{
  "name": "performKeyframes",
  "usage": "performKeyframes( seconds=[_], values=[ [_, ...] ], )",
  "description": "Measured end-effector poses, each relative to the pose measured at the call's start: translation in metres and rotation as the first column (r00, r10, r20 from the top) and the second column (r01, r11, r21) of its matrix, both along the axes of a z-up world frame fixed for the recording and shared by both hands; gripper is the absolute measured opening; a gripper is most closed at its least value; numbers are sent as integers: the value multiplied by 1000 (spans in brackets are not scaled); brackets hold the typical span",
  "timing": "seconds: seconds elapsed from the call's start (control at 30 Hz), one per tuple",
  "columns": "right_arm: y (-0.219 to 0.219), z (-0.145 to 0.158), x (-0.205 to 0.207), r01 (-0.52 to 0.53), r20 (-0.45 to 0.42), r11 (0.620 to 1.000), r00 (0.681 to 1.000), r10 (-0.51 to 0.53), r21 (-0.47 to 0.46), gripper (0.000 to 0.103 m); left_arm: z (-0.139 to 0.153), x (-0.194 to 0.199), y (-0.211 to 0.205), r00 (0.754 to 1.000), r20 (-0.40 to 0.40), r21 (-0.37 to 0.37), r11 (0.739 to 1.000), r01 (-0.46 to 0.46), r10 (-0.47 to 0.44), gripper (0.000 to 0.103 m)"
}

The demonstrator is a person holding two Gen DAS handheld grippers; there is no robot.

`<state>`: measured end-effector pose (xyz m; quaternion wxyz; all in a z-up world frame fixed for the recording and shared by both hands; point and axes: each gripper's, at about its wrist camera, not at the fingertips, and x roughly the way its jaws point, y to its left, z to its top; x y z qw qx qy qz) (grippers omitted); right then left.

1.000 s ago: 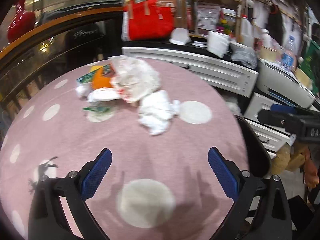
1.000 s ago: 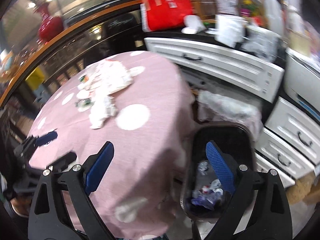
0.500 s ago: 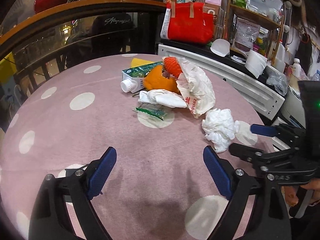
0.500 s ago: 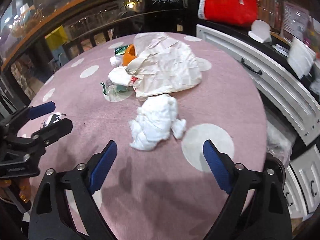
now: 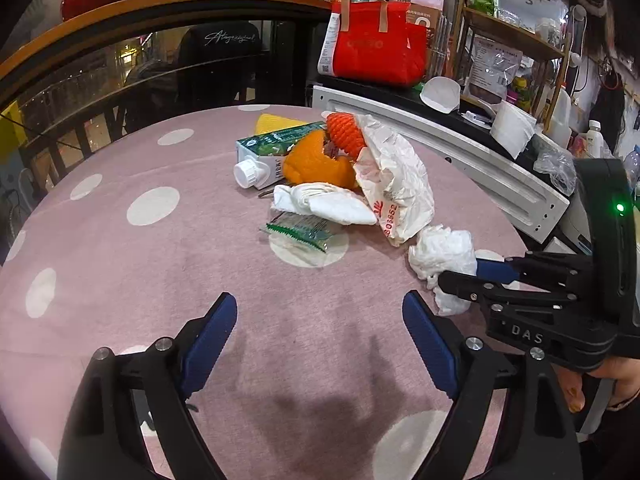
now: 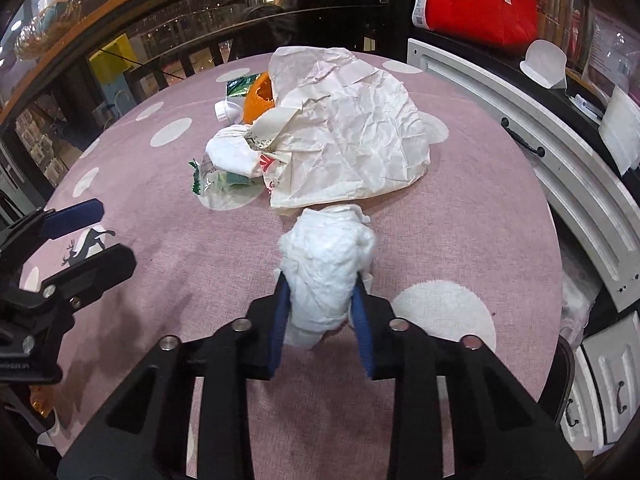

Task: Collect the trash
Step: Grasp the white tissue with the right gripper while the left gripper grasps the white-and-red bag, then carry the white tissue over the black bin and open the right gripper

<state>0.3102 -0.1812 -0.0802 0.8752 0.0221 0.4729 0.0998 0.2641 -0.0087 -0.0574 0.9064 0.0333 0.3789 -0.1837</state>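
Pink cloth with pale dots covers the round table [image 5: 120,264], on which the trash lies in one loose heap. In the left wrist view, reading left to right, the left gripper [image 5: 320,320] hovers at 6 o'clock with its blue pads spread wide over bare cloth and nothing between them; its jaws have just narrowed slightly. Toward 12 o'clock from it lies a green and white carton [image 5: 272,152] on its side, white cap pointing to 9 o'clock, touching an orange peel [image 5: 316,164]. Just below these rest a folded white napkin [image 5: 324,204] and a green-edged clear wrapper [image 5: 300,232]. A crumpled white paper bag [image 5: 396,184] with red print leans against the peel at 1 o'clock. At 3 o'clock the right gripper [image 5: 468,276] reaches in, a hand [image 5: 600,380] visible beneath it at the frame edge. In the right wrist view the left gripper appears at 9 o'clock, well apart from the heap. At centre, the right gripper's jaws have just been closing, and its blue pads [image 6: 280,312] now press on both sides of a crumpled white tissue wad [image 6: 328,264], which rests on the cloth just beside the paper bag's near edge, at 12 o'clock from the fingers.
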Motion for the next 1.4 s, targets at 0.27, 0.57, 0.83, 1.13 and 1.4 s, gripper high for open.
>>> performKeyframes(
  seconds=[0.27, 0.57, 0.83, 1.13, 1.4],
  values=[
    [-14, 12, -27, 11, 42, 1000, 999, -12, 26, 25, 10, 26, -28, 997, 5, -47, 996, 77, -77, 81],
    [-32, 15, -49, 29, 53, 999, 998, -32, 43, 25, 6, 75, -61, 990, -50, -53, 990, 127, -130, 74],
    [-40, 13, -59, 33, 45, 999, 998, -35, 40, 25, -3, 98, -75, 983, -100, -62, 987, 145, -151, 47],
    [-49, 6, -64, 62, 27, 997, 998, -64, 49, 25, 3, 81, -88, 978, -71, -55, 980, 192, -195, 18],
    [-57, 14, -79, 89, 46, 995, 995, -91, 53, 25, 12, 52, -87, 978, -29, -109, 974, 200, -205, 15]
  ],
)
